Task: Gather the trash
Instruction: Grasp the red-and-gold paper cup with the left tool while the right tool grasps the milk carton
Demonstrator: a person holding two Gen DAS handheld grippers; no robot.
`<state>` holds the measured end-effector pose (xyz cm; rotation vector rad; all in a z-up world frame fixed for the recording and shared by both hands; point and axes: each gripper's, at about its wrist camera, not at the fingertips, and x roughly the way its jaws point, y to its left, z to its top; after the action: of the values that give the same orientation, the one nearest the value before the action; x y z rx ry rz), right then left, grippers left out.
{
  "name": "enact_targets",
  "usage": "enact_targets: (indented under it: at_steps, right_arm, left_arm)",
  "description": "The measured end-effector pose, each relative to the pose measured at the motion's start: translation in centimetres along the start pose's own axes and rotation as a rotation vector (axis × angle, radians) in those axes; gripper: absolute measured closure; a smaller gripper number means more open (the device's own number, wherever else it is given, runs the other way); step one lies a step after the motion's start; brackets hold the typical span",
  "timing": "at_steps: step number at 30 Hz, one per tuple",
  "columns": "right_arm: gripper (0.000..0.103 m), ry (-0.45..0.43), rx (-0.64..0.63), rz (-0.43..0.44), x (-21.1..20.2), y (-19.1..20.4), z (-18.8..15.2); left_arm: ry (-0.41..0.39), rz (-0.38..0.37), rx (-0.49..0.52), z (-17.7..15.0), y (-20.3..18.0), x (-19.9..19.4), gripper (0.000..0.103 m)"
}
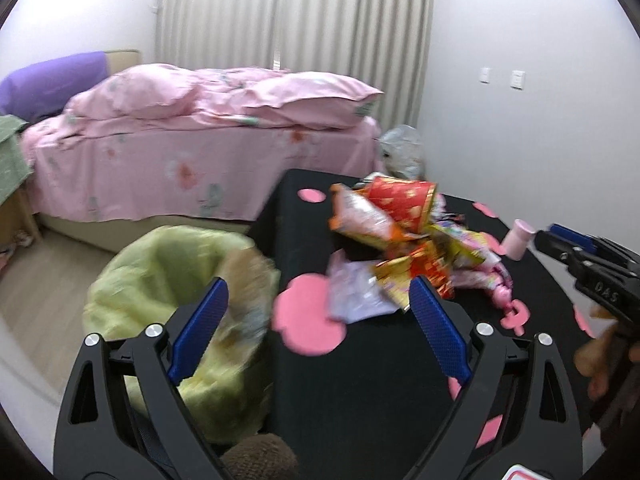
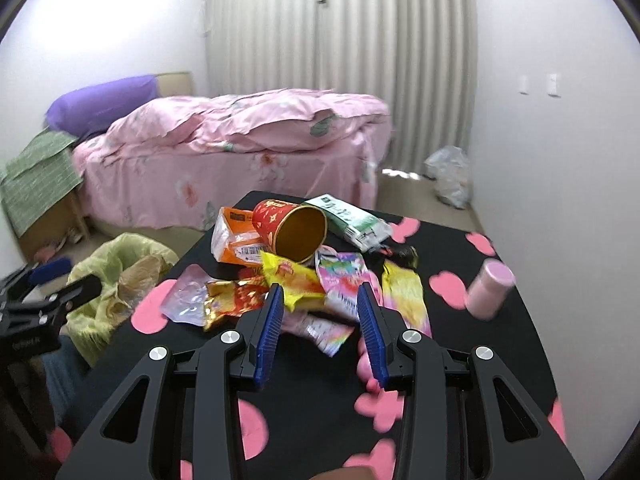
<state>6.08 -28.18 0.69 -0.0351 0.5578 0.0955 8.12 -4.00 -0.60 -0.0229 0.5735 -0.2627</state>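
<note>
Right wrist view shows the right tool (image 2: pixel 320 312) held just short of a heap of wrappers (image 2: pixel 304 280) on the black bench (image 2: pixel 320 412) with its pink flower print, its blue pads parted to a middling gap and nothing between them. The left tool (image 1: pixel 316 324) hangs over the bench's left edge, spread wide and likewise empty, with the green-lined bin (image 1: pixel 160 276) on the floor just beside the bench below it; something crumpled and tan already lies inside. My reading is that collecting is under way, with most of the heap not yet taken. The next move seems to call for the right tool to drop onto one light packet, probably the yellow one (image 2: pixel 292 276) nearest its pads, pinch a raised fold, then carry it left across to the bin. The red paper cup (image 2: pixel 296 228) lies on its side atop the pile and may roll if nudged; a pink bottle (image 2: pixel 490 290) stands apart to the right. An orange packet (image 2: pixel 236 236) bears a barcode label, and the green-white pouch (image 2: pixel 352 220) carries print, but both are too blurred to read. "DAS" shows on the right tool's body in the left wrist view.
</note>
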Motion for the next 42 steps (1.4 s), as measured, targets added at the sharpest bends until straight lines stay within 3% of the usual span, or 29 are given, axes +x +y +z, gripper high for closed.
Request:
enact_targets:
  at_steps: [4, 8, 10, 13, 16, 18, 21, 25, 30, 35, 42]
  right_arm:
    - [0.058, 0.037, -0.002, -0.019, 2.0, -2.5, 1.2]
    - [0.058, 0.014, -0.016, -0.167, 3.0, -4.7, 1.3]
    - [0.058, 0.025, 0.014, -0.199, 3.7, -6.1, 1.1]
    - [0.058, 0.051, 0.050, -0.206, 4.4, -7.7, 0.6]
    - [0.058, 0.054, 0.065, -0.207, 4.5, -8.1, 0.0]
    - [0.058, 0.055, 0.058, -0.205, 4.5, -8.2, -0.3]
    - [0.058, 0.049, 0.039, -0.194, 4.5, -7.8, -0.4]
    - [0.058, 0.058, 0.050, -0.092, 5.9, -7.8, 1.0]
    - [0.058, 0.112, -0.062, 0.044, 12.6, -6.6, 5.1]
    - [0.058, 0.177, -0.176, 0.099, 19.4, -5.2, 8.4]
    - [0.058, 0.283, -0.058, 0.214, 26.8, -7.2, 11.4]
  left_arm:
    - [-0.022, -0.053, 0.068, 3.7, -2.6, 3.6, 0.009]
    - [0.003, -0.115, 0.095, 6.1, -5.5, 7.6, 0.009]
    - [0.039, -0.102, 0.132, 6.9, -7.5, 10.4, 0.010]
    - [0.118, -0.082, 0.205, 7.2, -10.1, 14.3, 0.026]
    - [0.174, -0.012, 0.264, 6.9, -11.7, 17.8, 0.038]
    - [0.195, 0.016, 0.246, 6.7, -11.2, 19.1, 0.059]
    - [0.218, -0.024, 0.150, 6.6, -8.9, 18.9, 0.084]
    - [0.170, -0.069, 0.107, 6.0, -6.7, 16.1, 0.097]
    - [0.142, -0.153, 0.056, 5.4, -4.3, 11.9, 0.100]
    - [0.128, -0.226, 0.056, 4.4, -2.9, 8.1, 0.100]
    - [0.171, -0.317, 0.056, 2.9, -2.2, 7.3, 0.100]
